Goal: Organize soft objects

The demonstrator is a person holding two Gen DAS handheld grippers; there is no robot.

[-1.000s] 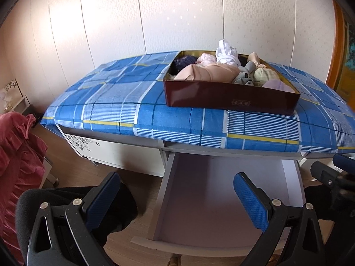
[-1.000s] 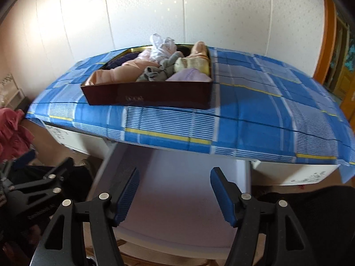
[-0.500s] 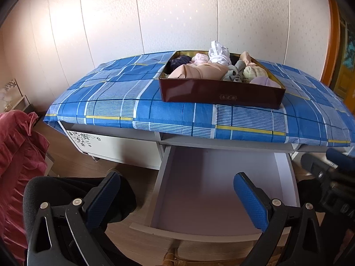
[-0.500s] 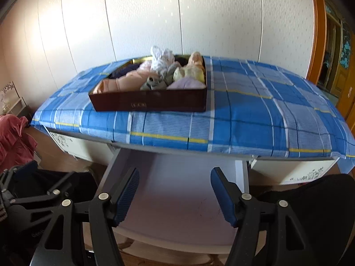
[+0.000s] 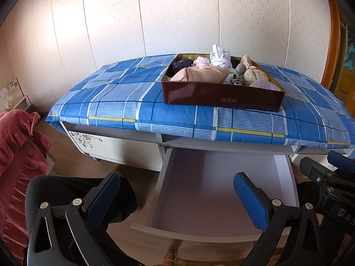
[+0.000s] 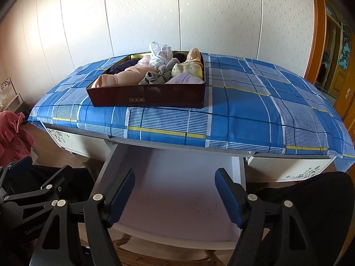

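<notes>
Left hand-held gripper (image 5: 176, 196) spread wide, nothing between the blue pads, hanging low over the pulled-out drawer (image 5: 217, 190). Right hand-held gripper (image 6: 175, 191) same: wide apart, holding nothing, also above the drawer.

Worktop (image 6: 244, 110) under blue plaid cloth, wide and flat. Drawer beneath it open, bare pale bottom in view, nothing soft seen inside. Dark red box (image 6: 155, 97) on the left half of the worktop, near the front edge, stiff walls, packed full. Red fabric (image 5: 17, 146) off to the far left, apart from the worktop.

Soft objects all inside the box:
- Peach garment (image 6: 124, 77), biggest, front left; limp, light, likely to drape and drag neighbours if lifted by an edge. Better pinched at the bunched middle.
- Lilac piece (image 6: 186, 79), front right corner; rolled, compressible.
- Grey piece (image 6: 155, 77), twisted, ridges easy to pinch.
- Yellow-cream roll (image 6: 188, 68), towelling look, grippy.
- White knotted piece (image 6: 160, 55), sticking up highest, easiest top pinch.
- Dark piece (image 6: 124, 65), back left, low, partly hidden.

All probably light, non-fragile, non-slippery; deep closing needed to hold.

Fits either sorting ahead or items already boxed.
</notes>
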